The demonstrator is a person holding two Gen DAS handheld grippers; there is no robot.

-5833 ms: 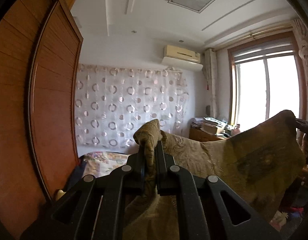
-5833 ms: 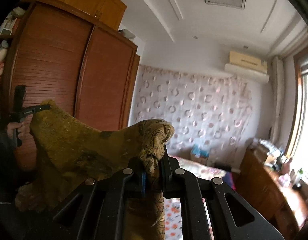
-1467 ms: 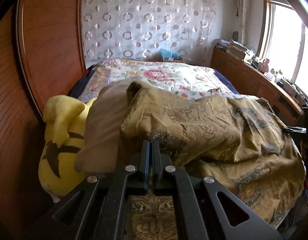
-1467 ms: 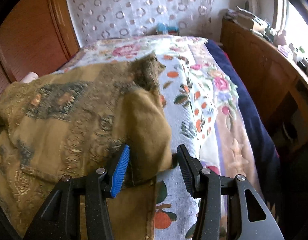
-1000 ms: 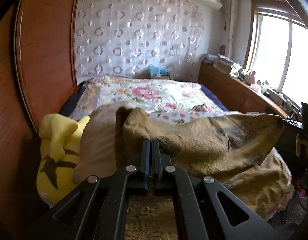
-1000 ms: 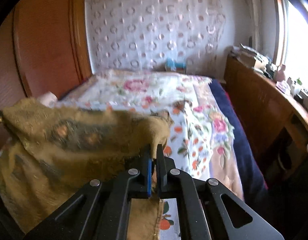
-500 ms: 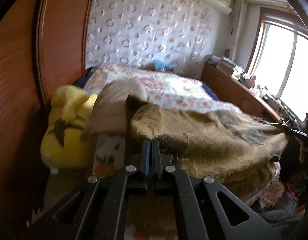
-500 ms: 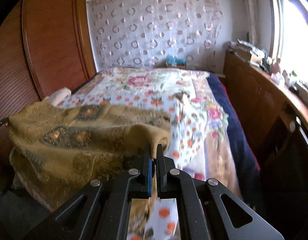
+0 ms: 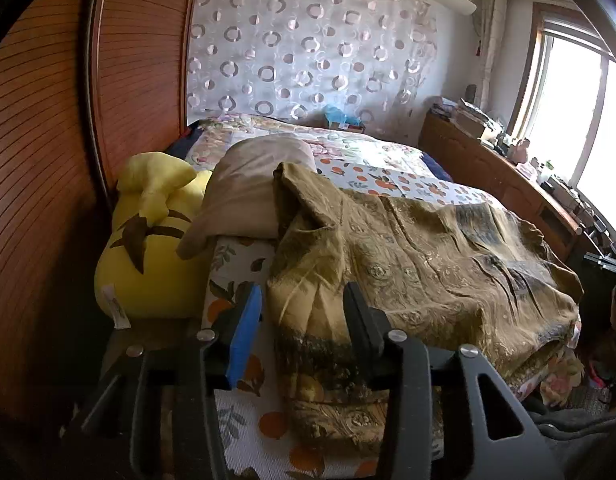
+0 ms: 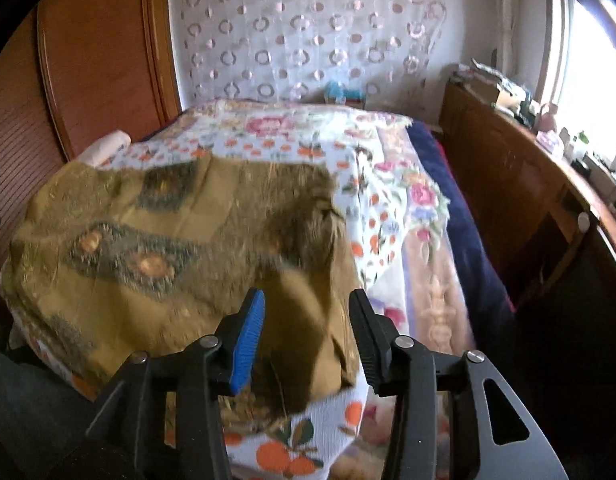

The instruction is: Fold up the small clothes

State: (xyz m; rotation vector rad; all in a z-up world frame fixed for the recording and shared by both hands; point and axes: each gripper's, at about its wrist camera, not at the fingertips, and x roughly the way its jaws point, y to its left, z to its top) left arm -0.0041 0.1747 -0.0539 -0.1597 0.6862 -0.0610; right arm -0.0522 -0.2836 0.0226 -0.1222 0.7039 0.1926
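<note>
An olive-gold patterned cloth [image 9: 420, 264] lies folded over on the near end of the bed; it also shows in the right wrist view [image 10: 180, 248]. My left gripper [image 9: 304, 320] is open, its jaws standing either side of the cloth's near left corner, not gripping it. My right gripper [image 10: 306, 328] is open too, its jaws either side of the cloth's near right corner, which hangs over the bed edge. The right wrist view is motion-blurred.
The bed [image 9: 388, 160] has a floral and orange-print cover [image 10: 392, 208]. A beige pillow [image 9: 252, 184] and yellow plush toy [image 9: 148, 236] sit left of the cloth. A wooden wardrobe [image 9: 48, 140] stands left, a cluttered wooden sideboard [image 10: 520, 172] right under the window.
Both grippers were shut on the cloth's corners half a second ago; both have opened and let go. The cloth now rests on the bed.
</note>
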